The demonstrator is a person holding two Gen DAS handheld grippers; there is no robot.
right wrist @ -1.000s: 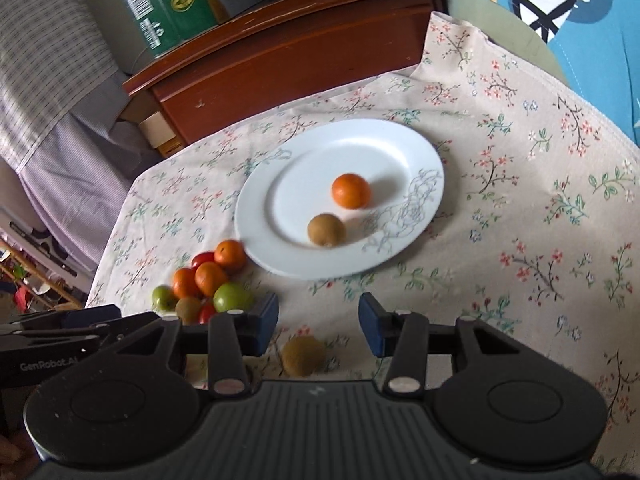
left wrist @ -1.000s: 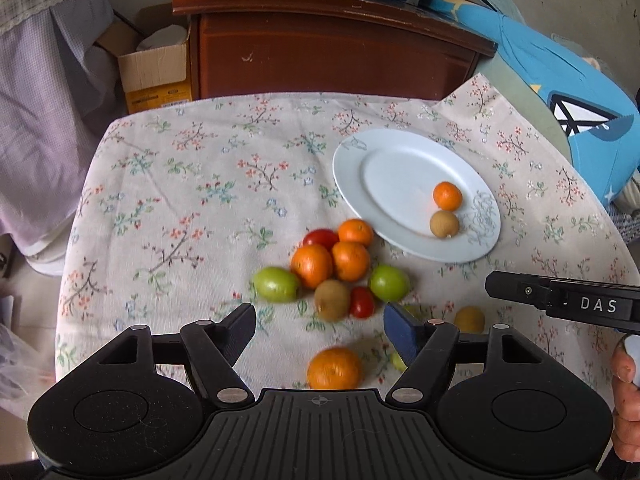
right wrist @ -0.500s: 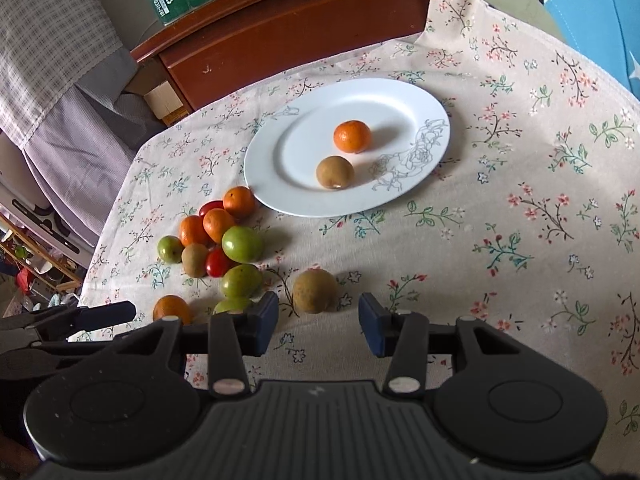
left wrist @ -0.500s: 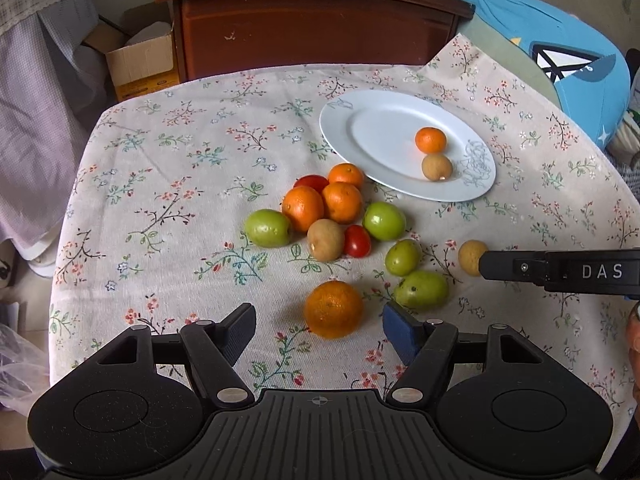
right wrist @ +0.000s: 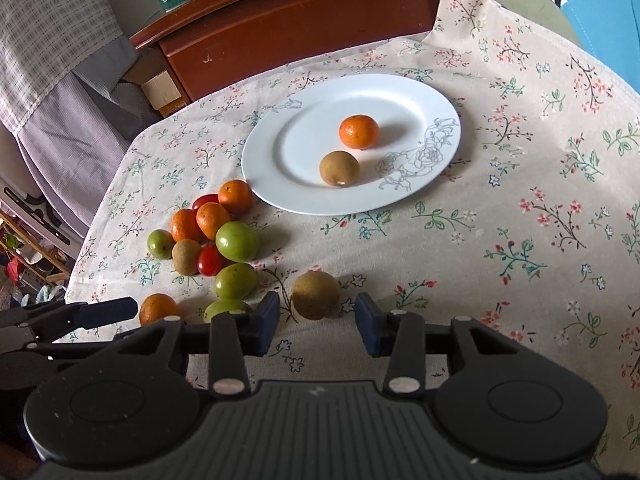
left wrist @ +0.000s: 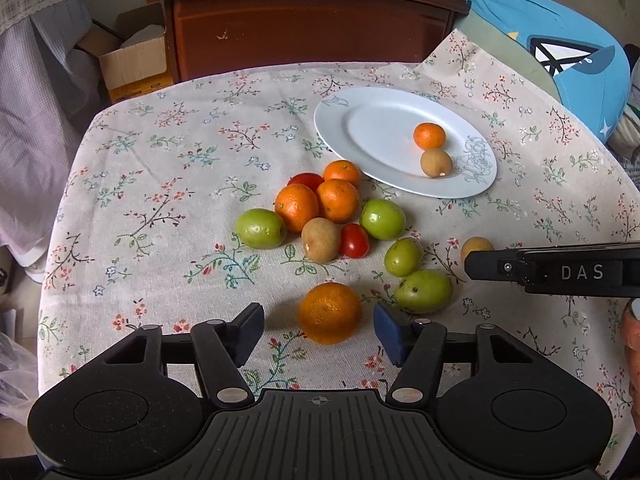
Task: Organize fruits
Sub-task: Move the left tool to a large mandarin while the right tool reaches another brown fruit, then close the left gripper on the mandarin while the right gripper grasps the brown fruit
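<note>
Left wrist view: left gripper [left wrist: 319, 328] jaws spread but just closing around large orange [left wrist: 330, 313] without touching, while right gripper [right wrist: 317, 321], also narrowing, brackets brown fruit [right wrist: 315, 295] untouched, white plate [right wrist: 280, 152] with two fruits well ahead.

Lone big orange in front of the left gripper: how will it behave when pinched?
The round, dimpled large orange looks firm, so it should take a pinch. It sits loose on the floral tablecloth, so an off-centre touch from the closing left gripper may roll it.
</note>
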